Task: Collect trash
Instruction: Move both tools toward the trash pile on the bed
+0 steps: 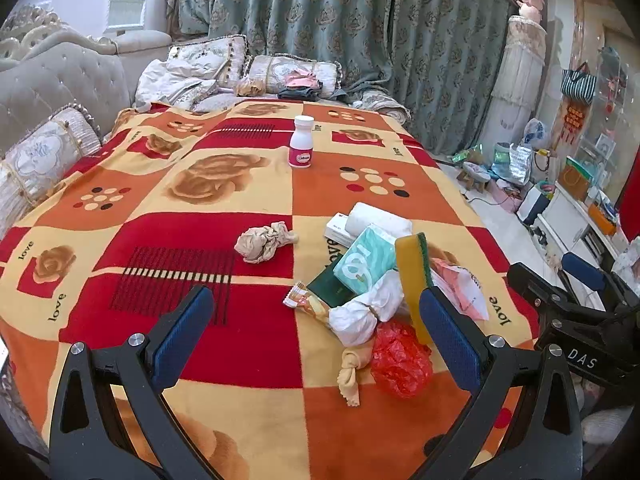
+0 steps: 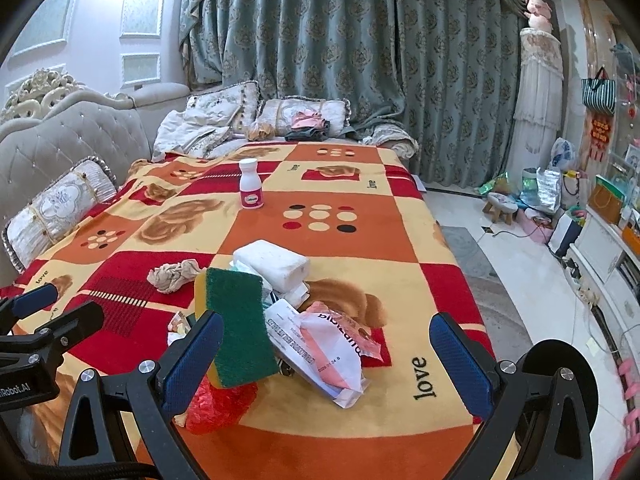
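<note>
A heap of trash lies on the patterned blanket (image 1: 224, 184): a yellow-green sponge (image 1: 414, 276), a teal tissue pack (image 1: 366, 258), a white knotted bag (image 1: 366, 310), a red plastic bag (image 1: 400, 356), a snack wrapper (image 1: 304, 300) and a pink-white pouch (image 2: 332, 348). Apart to the left sits a crumpled beige paper ball (image 1: 262, 242). My left gripper (image 1: 316, 340) hangs open just short of the heap, nothing between its fingers. My right gripper (image 2: 326, 364) is open too, with the sponge (image 2: 236, 328) and pouch ahead of it. The red bag (image 2: 216, 404) peeks out beside its left finger.
A white pill bottle (image 1: 301, 142) stands upright farther back on the blanket. Cushions (image 1: 40, 156) and a tufted sofa back (image 1: 60, 80) line the left; curtains (image 1: 340, 32) hang behind. Right of the blanket's edge, the floor holds a small stool (image 2: 500, 204), bags and a low white cabinet (image 2: 600, 256).
</note>
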Demonstrator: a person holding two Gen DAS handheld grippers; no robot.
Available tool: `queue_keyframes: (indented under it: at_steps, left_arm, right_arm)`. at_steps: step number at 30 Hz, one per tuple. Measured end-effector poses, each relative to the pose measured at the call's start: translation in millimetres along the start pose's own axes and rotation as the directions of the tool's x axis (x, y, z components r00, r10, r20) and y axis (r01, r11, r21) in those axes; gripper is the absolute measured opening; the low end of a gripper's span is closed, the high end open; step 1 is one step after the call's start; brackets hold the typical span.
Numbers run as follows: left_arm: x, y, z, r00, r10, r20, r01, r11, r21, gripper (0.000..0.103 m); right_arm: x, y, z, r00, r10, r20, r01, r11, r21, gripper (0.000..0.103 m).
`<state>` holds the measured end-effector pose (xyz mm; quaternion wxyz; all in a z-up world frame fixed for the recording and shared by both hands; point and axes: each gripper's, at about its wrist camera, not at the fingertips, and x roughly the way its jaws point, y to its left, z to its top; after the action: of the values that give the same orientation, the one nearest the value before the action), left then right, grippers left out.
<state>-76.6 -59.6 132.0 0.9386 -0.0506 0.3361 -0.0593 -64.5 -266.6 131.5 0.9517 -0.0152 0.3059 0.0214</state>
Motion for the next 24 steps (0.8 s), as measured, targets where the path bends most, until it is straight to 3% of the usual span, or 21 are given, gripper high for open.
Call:
queue_keyframes:
  at_steps: [13,24]
  left_arm:
    - [8.0,6.7,-2.2,1.000,0.007,-0.030,-0.007,1.000,-0.012,0.102]
    - [20.4,11.6,-4.0,0.998,0.034,-0.057,-0.034,0.999,-0.006,0.102]
  right_arm:
    - [4.3,-5.2,-1.6,1.000,0.007,-0.017,-0.007,1.000,-0.001,0.103]
    - [18.5,-3.0,-8.7,0.994,0.074,-0.076,-0.076,0.997,-0.012,0.103]
